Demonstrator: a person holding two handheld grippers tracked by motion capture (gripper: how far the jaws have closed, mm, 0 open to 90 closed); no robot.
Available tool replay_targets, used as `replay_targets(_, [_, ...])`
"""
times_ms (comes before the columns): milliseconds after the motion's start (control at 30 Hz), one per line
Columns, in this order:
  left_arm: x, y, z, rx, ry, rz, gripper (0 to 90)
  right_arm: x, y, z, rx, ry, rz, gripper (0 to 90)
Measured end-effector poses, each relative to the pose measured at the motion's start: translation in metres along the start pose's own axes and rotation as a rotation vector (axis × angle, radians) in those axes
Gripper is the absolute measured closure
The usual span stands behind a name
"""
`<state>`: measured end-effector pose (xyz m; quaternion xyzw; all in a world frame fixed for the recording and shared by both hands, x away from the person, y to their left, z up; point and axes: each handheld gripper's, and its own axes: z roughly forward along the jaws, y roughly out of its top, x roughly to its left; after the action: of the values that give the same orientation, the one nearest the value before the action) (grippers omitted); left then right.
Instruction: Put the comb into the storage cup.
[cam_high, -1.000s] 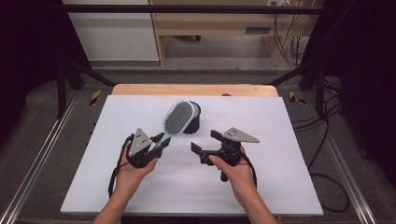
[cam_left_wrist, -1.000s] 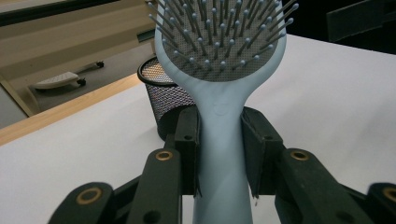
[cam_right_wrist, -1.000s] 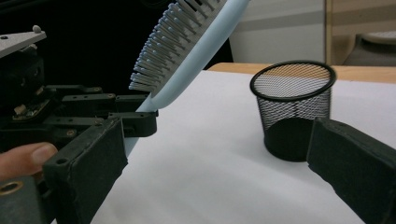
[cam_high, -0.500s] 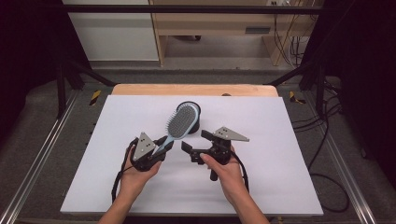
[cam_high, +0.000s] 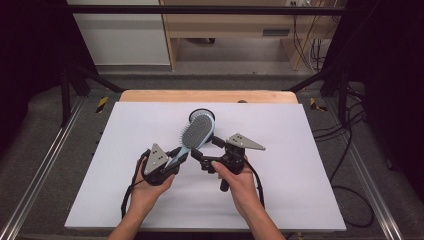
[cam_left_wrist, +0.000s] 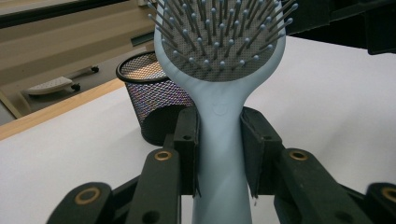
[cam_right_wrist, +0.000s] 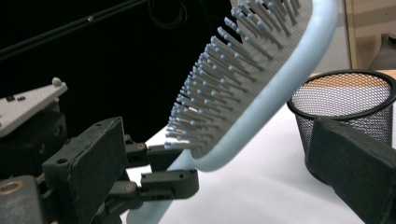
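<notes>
The left claw (cam_left_wrist: 219, 154) is clenched on the handle of the hairbrush (cam_high: 196, 134), which is lifted over the white surface (cam_high: 300, 150), in front of the mesh cup (cam_right_wrist: 345, 116). The right claw (cam_high: 206, 151) is released, its jaws wide around the brush head. It should close on the rim gently, not on the bristles. The handle end is cut off.

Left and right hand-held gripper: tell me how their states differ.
The left hand-held gripper is shut on the light blue hairbrush handle; the right hand-held gripper holds nothing. The left's jaws press the handle from both sides; the right's stand wide apart around the brush head. Both are black and hand-held.
</notes>
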<state>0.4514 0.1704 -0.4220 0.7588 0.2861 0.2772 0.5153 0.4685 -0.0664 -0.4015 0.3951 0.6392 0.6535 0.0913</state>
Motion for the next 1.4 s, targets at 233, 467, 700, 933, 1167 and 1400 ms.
replay_targets(233, [-0.003,0.000,0.000,-0.008,-0.005,0.003,69.3,0.001,0.005,0.007,-0.009,0.011,0.024,7.1])
replay_targets(467, [-0.005,0.000,-0.001,-0.015,-0.008,0.006,69.3,0.001,0.010,0.015,-0.011,0.024,0.050,13.6])
replay_targets(700, [-0.005,0.000,-0.002,-0.016,-0.004,0.005,69.3,-0.002,0.012,0.022,-0.013,0.039,0.094,18.6])
replay_targets(933, [-0.008,0.000,-0.001,-0.019,-0.006,0.018,69.3,-0.006,0.012,0.027,-0.013,0.047,0.134,27.3])
replay_targets(1167, [-0.005,-0.002,-0.002,-0.018,-0.011,0.003,69.3,-0.009,0.012,0.028,-0.011,0.040,0.145,37.1])
replay_targets(1400, [-0.001,-0.007,-0.001,-0.006,-0.020,-0.021,69.3,-0.008,0.011,0.030,0.002,0.053,0.175,44.6])
